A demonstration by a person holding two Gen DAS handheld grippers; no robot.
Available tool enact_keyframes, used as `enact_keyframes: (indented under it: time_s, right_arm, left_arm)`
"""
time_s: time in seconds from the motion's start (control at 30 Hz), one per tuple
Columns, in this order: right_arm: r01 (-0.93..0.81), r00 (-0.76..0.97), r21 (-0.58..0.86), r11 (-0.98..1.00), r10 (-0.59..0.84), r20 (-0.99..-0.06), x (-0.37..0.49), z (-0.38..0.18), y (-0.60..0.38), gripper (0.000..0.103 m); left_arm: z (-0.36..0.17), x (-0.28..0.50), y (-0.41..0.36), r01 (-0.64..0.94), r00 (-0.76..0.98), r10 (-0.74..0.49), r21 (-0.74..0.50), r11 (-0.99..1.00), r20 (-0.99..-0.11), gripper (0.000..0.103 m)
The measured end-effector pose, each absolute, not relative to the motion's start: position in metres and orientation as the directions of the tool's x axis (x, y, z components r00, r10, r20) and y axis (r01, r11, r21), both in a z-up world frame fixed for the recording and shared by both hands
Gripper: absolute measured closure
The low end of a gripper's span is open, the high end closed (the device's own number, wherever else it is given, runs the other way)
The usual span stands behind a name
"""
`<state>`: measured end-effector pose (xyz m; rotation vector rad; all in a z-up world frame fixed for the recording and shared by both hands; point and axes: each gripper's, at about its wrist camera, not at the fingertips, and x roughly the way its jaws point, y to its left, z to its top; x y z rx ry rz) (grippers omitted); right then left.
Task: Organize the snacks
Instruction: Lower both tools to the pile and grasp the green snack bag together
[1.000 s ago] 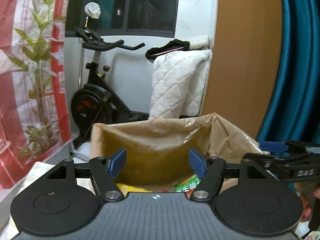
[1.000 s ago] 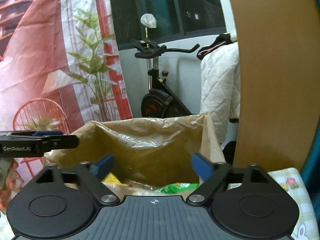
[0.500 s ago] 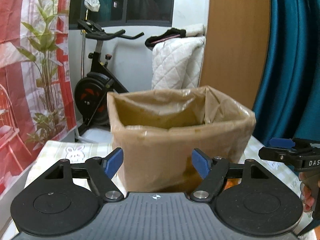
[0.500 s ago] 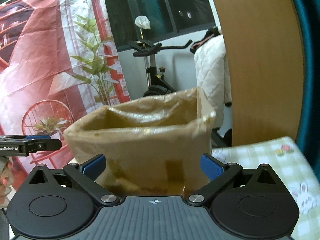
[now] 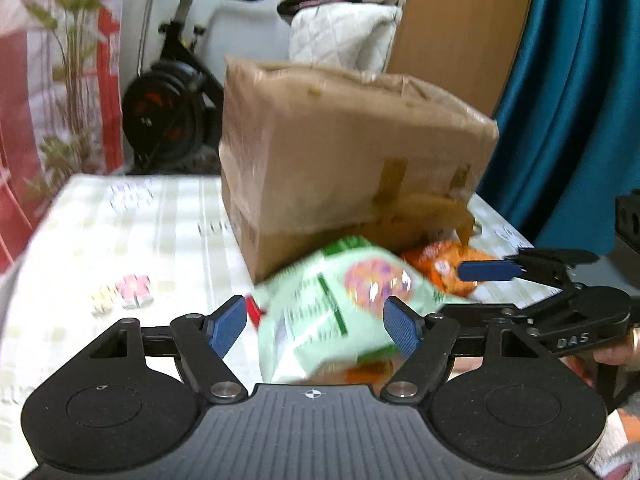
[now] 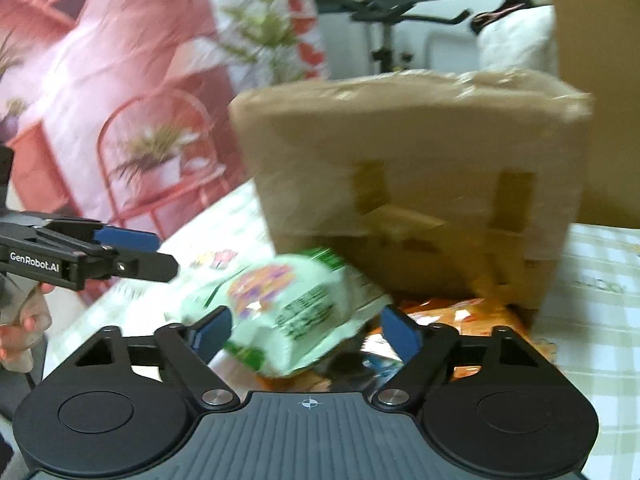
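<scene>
A pale green snack bag (image 5: 332, 308) lies on the table in front of a tall cardboard box (image 5: 340, 160) lined with brown plastic. In the left wrist view it sits between the blue pads of my left gripper (image 5: 314, 328), which stands open, with a gap at the left pad. Orange snack packets (image 5: 448, 268) lie against the box's foot. My right gripper (image 6: 305, 331) frames the same green bag (image 6: 288, 308); its jaws are closing, and the pads show no clear press on the bag. Both views are blurred.
The table carries a pale checked cloth (image 5: 120, 240). A sliver of red packet (image 5: 253, 312) shows by the left pad. Behind the box stand an exercise bike (image 5: 172, 100), a white quilt (image 5: 340, 36), a wooden panel (image 5: 464, 32) and a teal curtain (image 5: 572, 100).
Both grippers have come down from above the box's open top to table level in front of it. The green bag and orange packets are now in view. The right jaws have narrowed.
</scene>
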<state>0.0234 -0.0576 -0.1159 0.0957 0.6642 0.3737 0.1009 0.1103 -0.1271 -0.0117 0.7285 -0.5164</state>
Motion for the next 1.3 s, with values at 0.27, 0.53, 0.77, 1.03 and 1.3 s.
enact_keyframes:
  time_s: [0.27,0.53,0.77,1.03,1.3]
  right_arm:
    - [-0.322,0.695,0.163,0.933,0.350,-0.629,0.030,-0.125,-0.043,0.059]
    - [-0.320,0.690,0.157,0.934,0.343,-0.637,0.031,-0.130,-0.050,0.069]
    - [-0.347,0.691,0.149,0.926,0.360,-0.626,0.023,-0.127,-0.049,0.079]
    - [-0.358,0.709,0.180,0.916,0.392,-0.586,0.003,-0.112,-0.057,0.087]
    - [-0.380,0.765,0.176,0.908,0.415,-0.493,-0.025,-0.073,-0.066,0.090]
  left_arm:
    - [-0.160,0.105,0.113,0.451,0.581,-0.498,-0.255,0.856,-0.644,0.026]
    - [-0.181,0.113,0.103,0.437,0.565,-0.503,-0.279,0.855,-0.654,0.026]
    - [-0.174,0.105,0.093,0.481,0.562,-0.472,-0.196,0.855,-0.679,0.074]
    - [-0.155,0.082,0.094,0.462,0.603,-0.465,-0.191,0.866,-0.648,0.079]
    - [-0.119,0.055,0.092,0.471,0.666,-0.472,-0.165,0.867,-0.577,0.083]
